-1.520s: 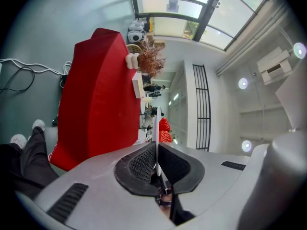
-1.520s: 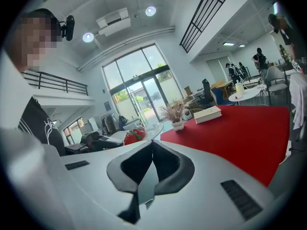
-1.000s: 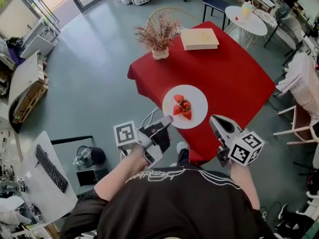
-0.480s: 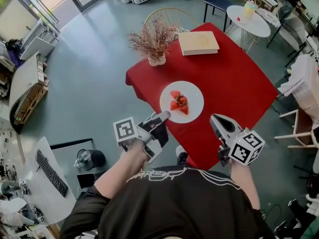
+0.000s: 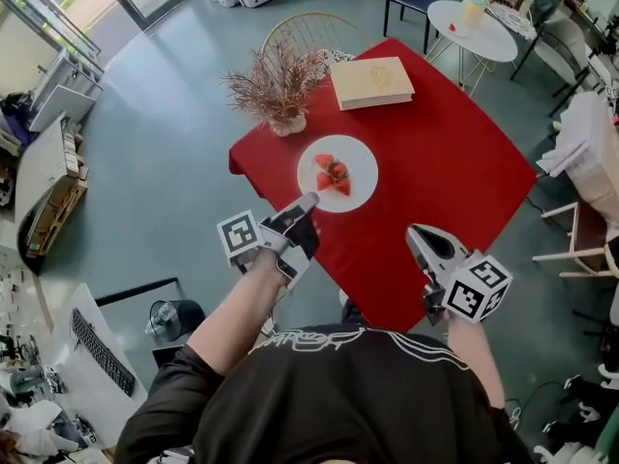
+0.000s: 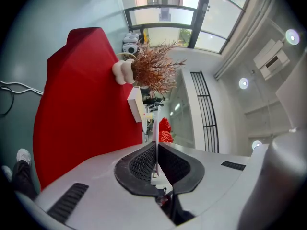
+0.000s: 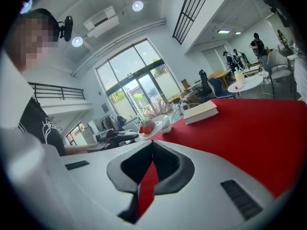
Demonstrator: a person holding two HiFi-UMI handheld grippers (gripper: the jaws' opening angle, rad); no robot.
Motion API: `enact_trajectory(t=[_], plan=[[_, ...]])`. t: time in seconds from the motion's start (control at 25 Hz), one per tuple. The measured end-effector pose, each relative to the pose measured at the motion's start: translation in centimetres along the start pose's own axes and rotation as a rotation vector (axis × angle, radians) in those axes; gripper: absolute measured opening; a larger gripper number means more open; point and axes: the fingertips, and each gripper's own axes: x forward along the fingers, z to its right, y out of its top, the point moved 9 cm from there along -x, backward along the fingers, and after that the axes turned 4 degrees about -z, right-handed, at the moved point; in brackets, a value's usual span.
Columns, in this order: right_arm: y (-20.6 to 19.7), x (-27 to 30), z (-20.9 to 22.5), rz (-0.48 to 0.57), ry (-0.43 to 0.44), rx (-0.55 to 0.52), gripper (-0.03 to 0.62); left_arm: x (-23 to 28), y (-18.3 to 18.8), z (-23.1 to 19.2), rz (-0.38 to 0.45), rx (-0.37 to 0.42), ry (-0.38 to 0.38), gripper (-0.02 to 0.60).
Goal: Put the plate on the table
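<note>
A white plate (image 5: 360,155) carrying red strawberries (image 5: 332,174) is over the left part of the red table (image 5: 445,172). My left gripper (image 5: 308,201) is shut on the plate's near rim. In the left gripper view the plate (image 6: 156,121) runs edge-on between the pads (image 6: 144,162), with the strawberries (image 6: 164,131) beyond. I cannot tell whether the plate touches the cloth. My right gripper (image 5: 414,232) hangs at the table's near edge, shut and empty; its view shows the closed right gripper (image 7: 152,143) and the plate (image 7: 158,124) far to the left.
A vase of dried branches (image 5: 278,90) stands at the table's left corner, just behind the plate. A closed book (image 5: 372,82) lies at the far corner. A wire chair (image 5: 314,32) and a small round white table (image 5: 474,27) stand beyond. A desk with a keyboard (image 5: 97,351) is at lower left.
The left gripper has carried the plate forward and to the left, from the table's near edge to further in over the cloth, closer to the vase. The right gripper has stayed where it was.
</note>
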Motion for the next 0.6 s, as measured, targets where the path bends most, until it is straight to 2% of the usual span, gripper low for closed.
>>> enact_trajectory(t=[0.28,0.6], plan=[[-0.1,0.5,1.9,-0.031,-0.019,0.022,0.008,3.5,1.9,-4.0,0.006,0.003,0.019,0.017],[-0.6,1.1,4.0,-0.058,-0.039,0.043,0.008,5.0,2.2,-7.9,0.003,-0.062,0.08,0.017]])
